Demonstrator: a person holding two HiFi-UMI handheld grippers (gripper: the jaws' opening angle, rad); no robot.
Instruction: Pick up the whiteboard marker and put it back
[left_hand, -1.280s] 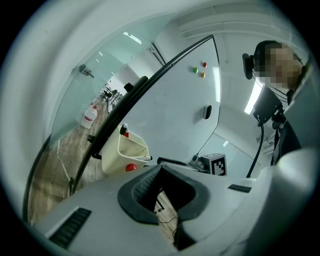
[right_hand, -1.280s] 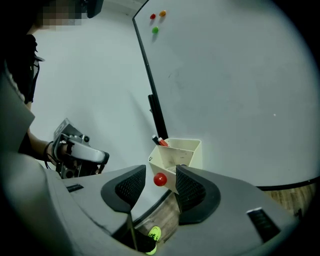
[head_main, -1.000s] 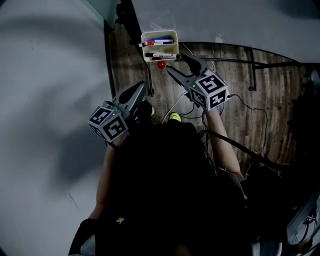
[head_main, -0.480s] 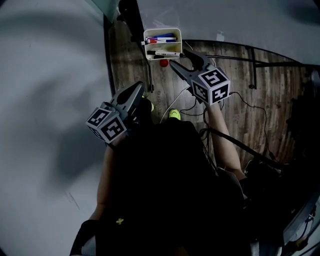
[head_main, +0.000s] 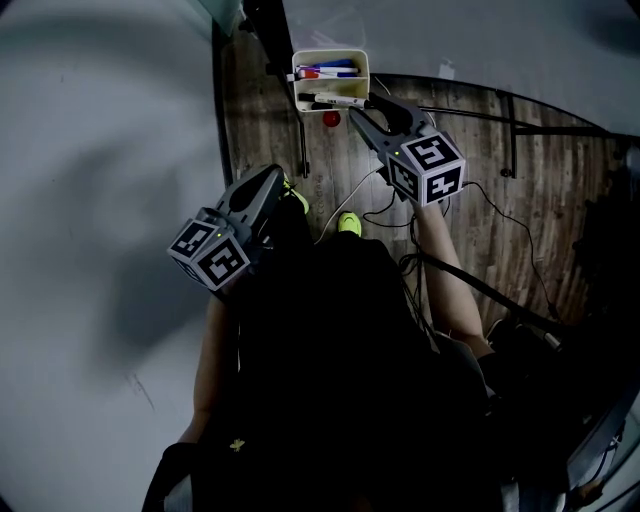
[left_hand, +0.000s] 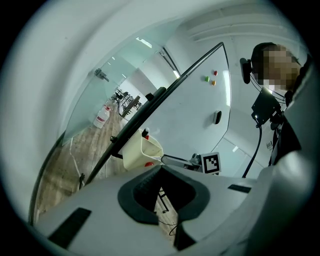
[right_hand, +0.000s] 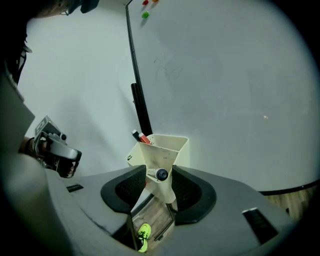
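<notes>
**Right jaws closing round the marker at the tray**

Whiteboard marker (right_hand: 161, 174): end-on between the pads of the right gripper (head_main: 360, 106), dark cap toward that gripper's camera, white barrel angling off to the left. Lies across the near side of the cream tray (head_main: 357, 60) in the head view.

Right jaws: partly apart and just been closing, with the marker in the gap. Looks like a sliver of space on each side of it, so not clamped, though pad contact is hard to read at this angle.

Left gripper (head_main: 278, 172): jaws together, nothing between them. Held low and to the left, well apart from the tray, pointing toward it.

Tray fixed against the whiteboard (right_hand: 225, 90), next to its dark frame edge. Other markers (head_main: 325, 72), red and blue, in the tray's far row. Their red and black ends poke above the rim in the right gripper view.

Red round item (head_main: 331, 118) just below the tray, between it and the right jaws.

Underneath: wood floor (head_main: 540, 170), neon-green shoes (head_main: 348, 222), cables (head_main: 500, 225) trailing right of the right-hand cube.
</notes>
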